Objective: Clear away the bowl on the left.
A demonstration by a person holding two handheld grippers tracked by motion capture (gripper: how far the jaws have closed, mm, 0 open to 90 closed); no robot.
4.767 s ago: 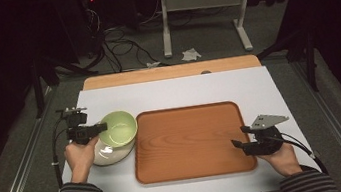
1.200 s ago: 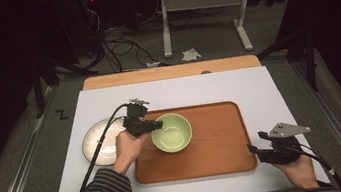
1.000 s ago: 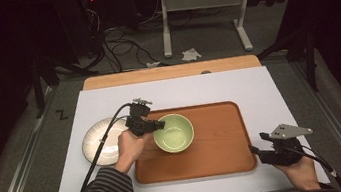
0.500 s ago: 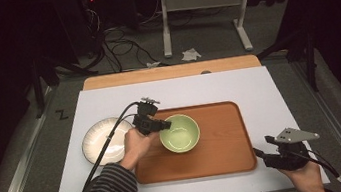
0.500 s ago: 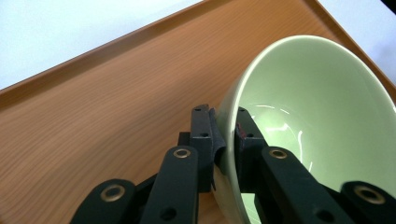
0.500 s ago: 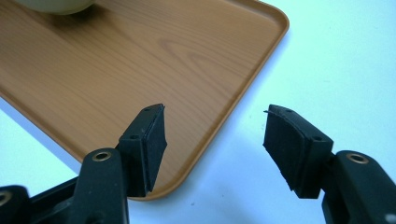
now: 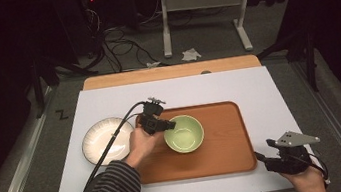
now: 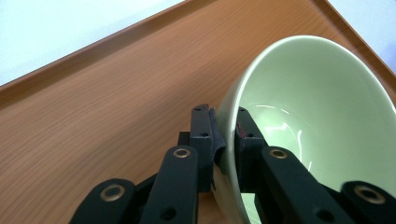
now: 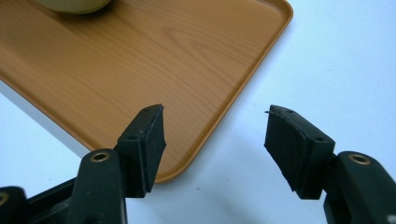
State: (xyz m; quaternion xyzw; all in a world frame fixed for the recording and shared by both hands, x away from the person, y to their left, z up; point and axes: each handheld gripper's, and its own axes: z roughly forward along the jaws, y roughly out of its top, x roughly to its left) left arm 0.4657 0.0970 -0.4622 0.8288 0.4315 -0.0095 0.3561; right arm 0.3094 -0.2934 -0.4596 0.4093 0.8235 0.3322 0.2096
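A pale green bowl (image 7: 184, 133) sits over the middle of the brown wooden tray (image 7: 227, 156). My left gripper (image 7: 169, 125) is shut on the bowl's left rim. In the left gripper view the two pads pinch the wall of the green bowl (image 8: 317, 107), one outside and one inside, at my left gripper (image 8: 223, 135). My right gripper (image 7: 260, 156) rests near the table's front right, just off the tray's corner. In the right gripper view my right gripper (image 9: 215, 135) stands open with nothing between its jaws, above the corner of the tray (image 9: 140, 65).
A white ribbed plate (image 7: 101, 141) lies on the white table (image 7: 269, 92) left of the tray. A wooden board (image 7: 170, 72) runs along the table's far edge. Cables and a metal stand are on the floor beyond.
My left gripper has carried the green bowl from on top of the white plate rightwards onto the tray, and over the last second a little further right. My right gripper drifted towards the front right.
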